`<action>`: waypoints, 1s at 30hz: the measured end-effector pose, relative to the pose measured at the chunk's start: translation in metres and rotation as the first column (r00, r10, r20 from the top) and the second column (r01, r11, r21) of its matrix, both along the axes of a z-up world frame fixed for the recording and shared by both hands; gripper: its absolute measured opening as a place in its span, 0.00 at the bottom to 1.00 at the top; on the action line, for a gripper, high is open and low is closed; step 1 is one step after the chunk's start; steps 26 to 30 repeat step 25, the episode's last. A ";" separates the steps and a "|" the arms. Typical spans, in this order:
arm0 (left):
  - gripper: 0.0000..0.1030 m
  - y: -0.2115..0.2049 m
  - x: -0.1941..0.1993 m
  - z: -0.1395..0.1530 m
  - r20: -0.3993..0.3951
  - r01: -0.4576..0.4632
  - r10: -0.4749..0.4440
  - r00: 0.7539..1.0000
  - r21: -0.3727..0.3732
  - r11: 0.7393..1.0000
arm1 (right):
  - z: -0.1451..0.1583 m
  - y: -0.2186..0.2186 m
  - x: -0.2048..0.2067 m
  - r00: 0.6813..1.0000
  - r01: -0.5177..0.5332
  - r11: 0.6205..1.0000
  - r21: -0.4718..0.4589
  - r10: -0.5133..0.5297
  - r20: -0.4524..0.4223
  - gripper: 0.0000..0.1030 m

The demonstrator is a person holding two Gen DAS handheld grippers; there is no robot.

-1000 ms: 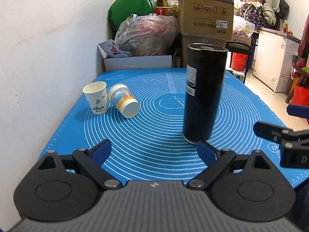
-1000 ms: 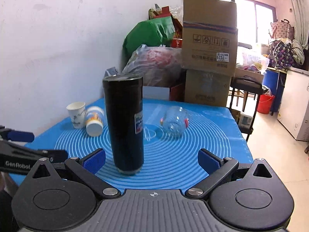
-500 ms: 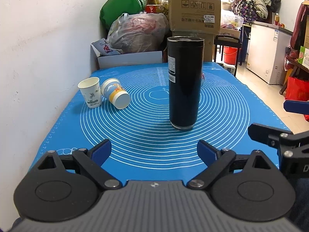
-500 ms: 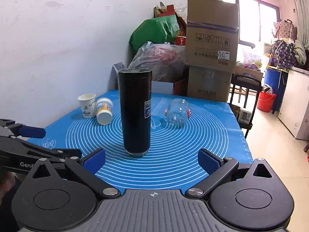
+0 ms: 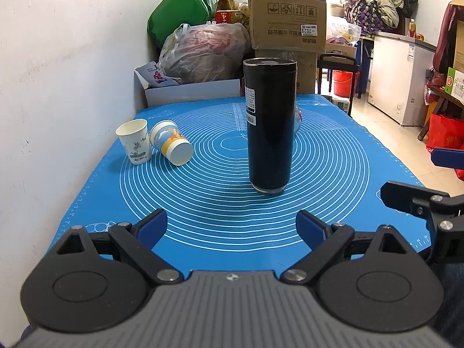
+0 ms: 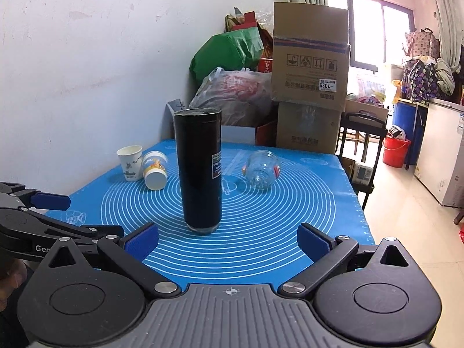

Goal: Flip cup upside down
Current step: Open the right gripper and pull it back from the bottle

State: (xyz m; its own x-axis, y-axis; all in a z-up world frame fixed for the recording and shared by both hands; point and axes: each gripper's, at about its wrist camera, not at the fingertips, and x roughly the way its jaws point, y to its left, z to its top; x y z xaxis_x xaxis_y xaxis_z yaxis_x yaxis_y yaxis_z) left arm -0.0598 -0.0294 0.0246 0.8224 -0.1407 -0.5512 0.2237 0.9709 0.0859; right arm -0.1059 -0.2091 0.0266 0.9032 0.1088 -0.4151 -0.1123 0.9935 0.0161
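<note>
A tall black tumbler stands on end in the middle of the blue mat, with a label on its side; it also shows in the right wrist view. My left gripper is open and empty, well short of the tumbler. My right gripper is open and empty, also short of it and to its right. The right gripper's fingers show at the right edge of the left wrist view.
A white paper cup stands upright at the mat's left, a printed paper cup lies against it. A glass jar lies on its side behind the tumbler. Wall on the left, boxes and bags behind the table.
Both grippers have pulled back from the black tumbler, which now looks smaller and farther away. The tumbler stays standing on the mat. Both stay open.
</note>
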 end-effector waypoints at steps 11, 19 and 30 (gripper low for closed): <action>0.92 -0.003 -0.002 0.001 0.000 0.005 -0.005 1.000 0.008 1.000 | 0.001 0.001 -0.004 1.000 -0.011 1.000 0.002 0.011 -0.001 1.00; 0.92 -0.004 -0.003 0.001 -0.003 0.003 -0.003 1.000 0.010 1.000 | 0.001 0.001 -0.008 1.000 -0.014 1.000 0.003 0.014 0.001 1.00; 0.92 -0.002 -0.003 0.002 -0.002 0.001 -0.001 1.000 0.008 1.000 | -0.001 0.001 -0.008 1.000 -0.018 1.000 0.002 0.018 -0.005 1.00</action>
